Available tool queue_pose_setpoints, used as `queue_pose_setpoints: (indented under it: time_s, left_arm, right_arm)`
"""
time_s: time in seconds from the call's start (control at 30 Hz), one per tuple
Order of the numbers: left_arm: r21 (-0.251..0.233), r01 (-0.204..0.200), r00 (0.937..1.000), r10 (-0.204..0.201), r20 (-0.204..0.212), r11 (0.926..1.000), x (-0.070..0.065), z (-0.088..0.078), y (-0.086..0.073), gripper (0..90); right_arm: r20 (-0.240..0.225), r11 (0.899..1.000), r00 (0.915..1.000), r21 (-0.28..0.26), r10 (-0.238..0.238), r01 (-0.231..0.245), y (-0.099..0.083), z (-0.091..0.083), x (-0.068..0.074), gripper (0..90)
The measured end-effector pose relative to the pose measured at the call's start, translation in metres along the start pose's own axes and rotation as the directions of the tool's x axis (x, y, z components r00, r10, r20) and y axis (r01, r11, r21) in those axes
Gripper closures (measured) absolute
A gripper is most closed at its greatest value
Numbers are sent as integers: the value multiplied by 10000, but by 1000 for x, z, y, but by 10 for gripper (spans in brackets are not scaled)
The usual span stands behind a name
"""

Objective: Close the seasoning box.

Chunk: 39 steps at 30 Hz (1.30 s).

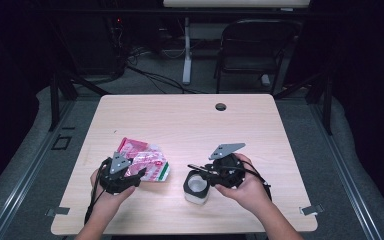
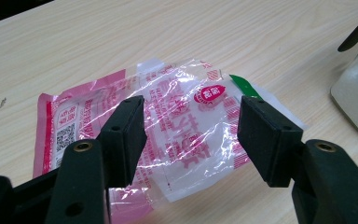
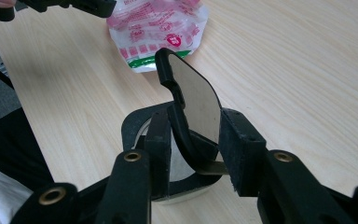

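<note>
On the light wooden table [image 1: 190, 120], the jar [image 1: 196, 187] stands near the front edge. Its lid [image 3: 193, 107] flips up, thin and stiff, between the right gripper's [image 3: 196, 154] spread jaws, maybe barely touching. Grab the lid's edge. The left gripper [image 2: 191, 135] hangs open over the crinkly bag [image 2: 168, 121].

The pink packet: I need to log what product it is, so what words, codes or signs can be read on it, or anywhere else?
Pink packet: large pink characters and a red oval logo, too crumpled and blurred to read.
Same packet: a QR code on its pink edge, not readable; the small print beside it is too small to read.
Container: no text visible.
Table: no text.
</note>
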<state>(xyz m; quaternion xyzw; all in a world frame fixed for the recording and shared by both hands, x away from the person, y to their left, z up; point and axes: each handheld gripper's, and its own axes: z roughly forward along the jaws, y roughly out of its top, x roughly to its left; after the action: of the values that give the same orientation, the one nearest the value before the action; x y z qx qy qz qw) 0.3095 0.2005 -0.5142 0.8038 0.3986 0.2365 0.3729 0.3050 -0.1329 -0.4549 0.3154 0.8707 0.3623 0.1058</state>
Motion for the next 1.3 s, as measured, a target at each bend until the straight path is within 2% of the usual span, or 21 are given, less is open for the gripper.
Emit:
queue_pose_setpoints:
  time_s: [0.53, 0.7, 1.07, 1.3]
  left_arm:
    - [11, -19, 10000, 19, -8, 10000, 1, 0, 0, 416]
    - [9, -25, 10000, 25, -3, 10000, 1, 0, 0, 416]
    - [-2, -34, 10000, 34, -15, 10000, 1, 0, 0, 416]
    - [-7, -35, 10000, 35, -24, 10000, 1, -1, 0, 416]
  right_arm:
    - [-14, 9999, 9999, -19, -164, 164, -8, 4, 8, 565]
    - [-49, 9991, 9991, 7, -412, 412, -10, 5, 13, 551]
    - [-326, 9985, 9980, 61, -533, 535, -16, 13, 23, 548]
    - [-152, 9980, 9980, 186, -606, 609, -18, 16, 24, 556]
